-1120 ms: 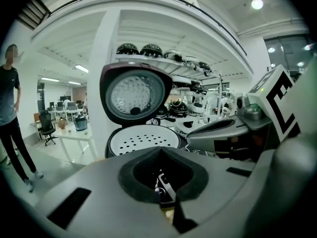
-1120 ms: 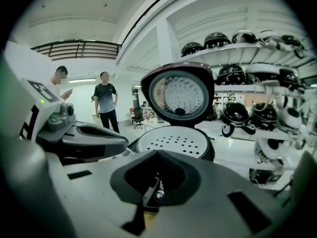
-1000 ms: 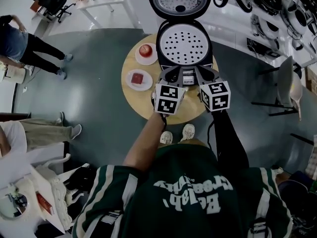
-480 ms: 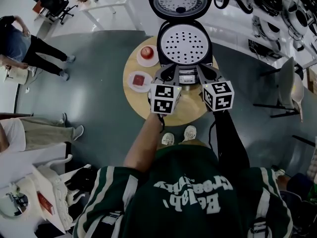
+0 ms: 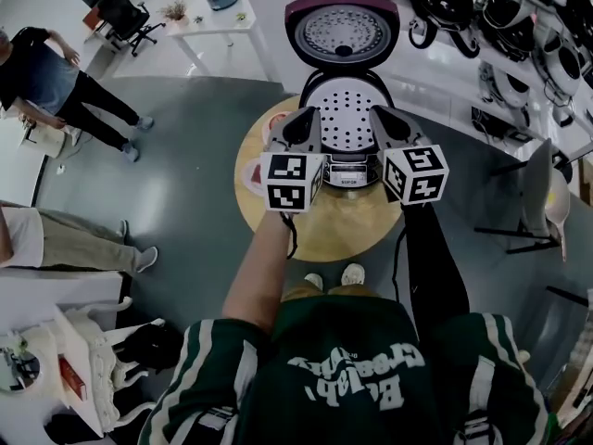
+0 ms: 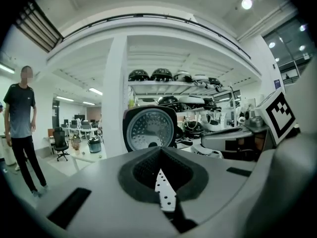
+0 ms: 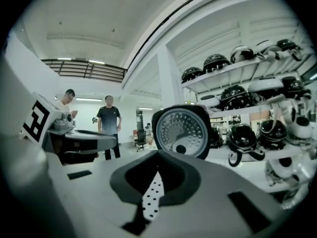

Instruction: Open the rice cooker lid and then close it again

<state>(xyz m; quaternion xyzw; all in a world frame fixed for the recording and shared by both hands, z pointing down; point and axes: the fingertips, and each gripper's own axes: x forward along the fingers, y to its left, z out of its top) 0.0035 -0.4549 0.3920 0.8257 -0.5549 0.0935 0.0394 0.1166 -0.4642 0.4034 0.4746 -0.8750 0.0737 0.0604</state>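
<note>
Before the open rice cooker lid (image 5: 341, 31), left tongs (image 5: 304, 119), right tongs (image 5: 384, 117) risen, both pressed together

Holds left claw (image 5: 304, 123) and right claw (image 5: 387, 120) side by side out in front, slightly apart, aims both nearly level, has both closed tight, gripping nothing.

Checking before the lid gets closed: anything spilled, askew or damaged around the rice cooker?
Nothing stands out. The rice cooker sits upright on the round table, its lid standing fully open; no spill or damage shows.
</note>
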